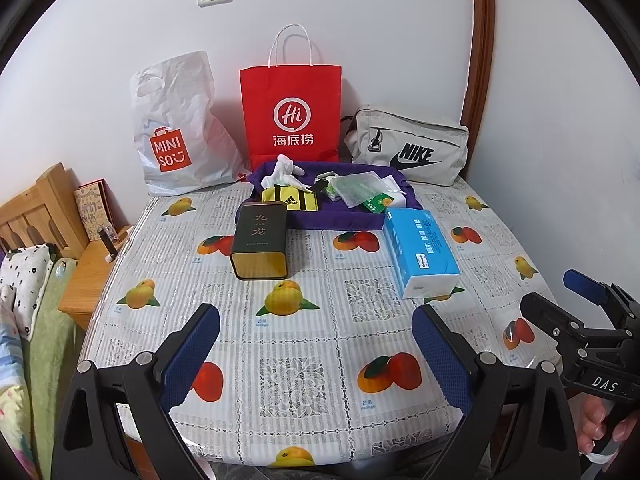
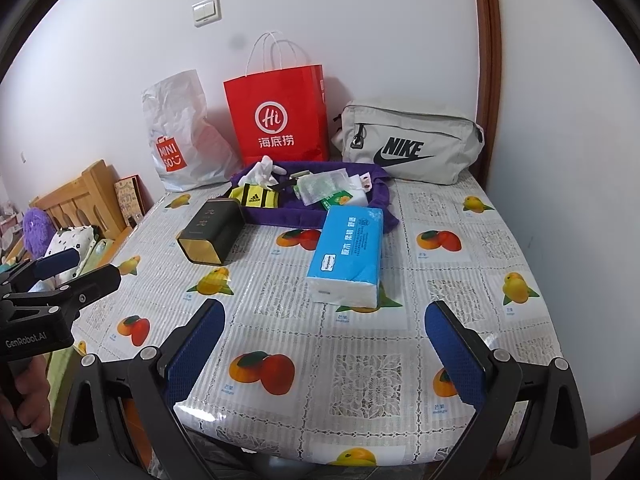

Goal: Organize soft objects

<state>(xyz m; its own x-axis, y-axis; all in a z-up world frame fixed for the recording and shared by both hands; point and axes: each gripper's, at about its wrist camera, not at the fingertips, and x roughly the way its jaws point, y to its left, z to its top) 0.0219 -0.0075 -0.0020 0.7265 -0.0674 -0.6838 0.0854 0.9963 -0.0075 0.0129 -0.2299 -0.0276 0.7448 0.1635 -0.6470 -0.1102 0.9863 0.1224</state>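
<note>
On table, mid-right: tissue pack [image 2: 346, 256] lies flat, near purple tray [image 2: 280, 216]
Long axis: roughly fore-aft
Right gripper [image 2: 324, 356]: jaws apart, empty, pack straight ahead, nearer
Left gripper [image 1: 316, 356]: jaws apart, empty, pack ahead-right

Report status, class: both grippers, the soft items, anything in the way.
Left gripper open, empty. Right gripper open, empty. Tissue pack untouched on table. Dark tin lies beside it, not blocking.
</note>
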